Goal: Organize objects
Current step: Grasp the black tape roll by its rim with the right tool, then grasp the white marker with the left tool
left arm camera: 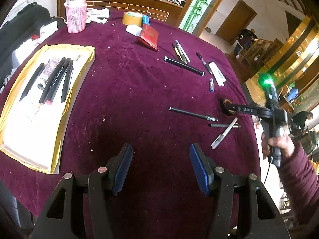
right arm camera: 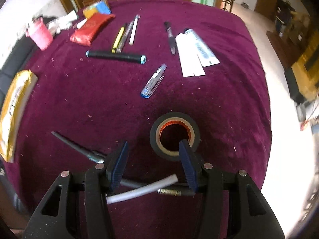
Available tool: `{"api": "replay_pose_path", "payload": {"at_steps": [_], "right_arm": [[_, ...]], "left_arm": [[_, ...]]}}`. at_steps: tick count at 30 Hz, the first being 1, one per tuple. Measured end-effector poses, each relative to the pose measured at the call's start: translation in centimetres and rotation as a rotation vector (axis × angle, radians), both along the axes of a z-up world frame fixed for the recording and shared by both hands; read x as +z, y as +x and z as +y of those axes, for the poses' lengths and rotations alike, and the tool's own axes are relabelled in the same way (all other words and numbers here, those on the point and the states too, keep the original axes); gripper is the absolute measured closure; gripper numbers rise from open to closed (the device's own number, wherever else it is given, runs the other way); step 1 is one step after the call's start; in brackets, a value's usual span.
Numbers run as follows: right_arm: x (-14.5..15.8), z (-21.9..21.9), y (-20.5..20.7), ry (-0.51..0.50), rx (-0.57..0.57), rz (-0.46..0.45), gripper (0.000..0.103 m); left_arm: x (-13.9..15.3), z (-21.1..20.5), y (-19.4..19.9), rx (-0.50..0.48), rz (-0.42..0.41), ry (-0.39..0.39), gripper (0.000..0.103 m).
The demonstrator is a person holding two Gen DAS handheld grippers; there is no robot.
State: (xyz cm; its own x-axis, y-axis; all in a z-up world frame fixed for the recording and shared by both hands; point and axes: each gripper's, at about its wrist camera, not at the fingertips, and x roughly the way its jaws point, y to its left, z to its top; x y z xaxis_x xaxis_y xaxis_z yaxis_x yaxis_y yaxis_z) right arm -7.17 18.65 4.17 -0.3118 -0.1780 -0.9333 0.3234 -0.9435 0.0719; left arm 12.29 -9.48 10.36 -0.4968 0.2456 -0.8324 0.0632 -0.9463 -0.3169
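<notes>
Left tongs (left arm camera: 160, 167) hang over bare cloth (left arm camera: 123, 91), pads apart, nothing between them. Right tongs (right arm camera: 154, 164) also stand apart, gripping nothing; the right pad (right arm camera: 186, 161) reaches to the black tape roll (right arm camera: 175, 136), contact unclear.

Left to right on the table: yellow tray (left arm camera: 87, 59) holding several black pens (left arm camera: 57, 77) and a tube; pink cup (left arm camera: 76, 17) at the far edge; yellow tape (left arm camera: 132, 18); red pouch (left arm camera: 148, 37); a scatter of pens (left arm camera: 180, 52) with a black stick (left arm camera: 184, 66) just in front; white tubes (right arm camera: 196, 52); more pens (left arm camera: 193, 114) beside the tape roll, a white one (right arm camera: 143, 191) beneath the right tongs.
</notes>
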Motion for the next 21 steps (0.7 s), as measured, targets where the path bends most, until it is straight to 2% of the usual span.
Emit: {"api": "replay_pose_path", "payload": {"at_steps": [4, 6, 9, 10, 16, 18, 21], "right_arm": [[-2.0, -1.2, -0.9, 0.076, 0.048, -0.019, 0.053], [-2.5, -1.8, -1.1, 0.095, 0.067, -0.018, 0.057], [-2.3, -1.9, -1.5, 0.083, 0.058, -0.022, 0.082], [-2.2, -1.5, -1.7, 0.058, 0.042, -0.034, 0.092], [-0.9, 3.2, -1.2, -0.185, -0.106, -0.096, 0.092], [0.0, 4.7, -0.5, -0.255, -0.145, -0.098, 0.092], [1.7, 6.3, 1.1, -0.323, -0.186, -0.081, 0.092]], "left_arm": [[0.0, 1.1, 0.2, -0.055, 0.012, -0.024, 0.050], [0.1, 2.0, 0.1, -0.090, 0.019, -0.030, 0.050], [-0.3, 3.8, -0.4, -0.150, 0.013, -0.047, 0.050], [-0.4, 4.3, -0.5, -0.164, 0.011, -0.049, 0.050], [-1.2, 8.5, -2.3, -0.298, 0.017, -0.036, 0.050], [-1.7, 10.1, -3.0, -0.346, 0.019, -0.028, 0.050], [-2.6, 13.3, -4.0, -0.449, 0.041, -0.057, 0.050]]}}
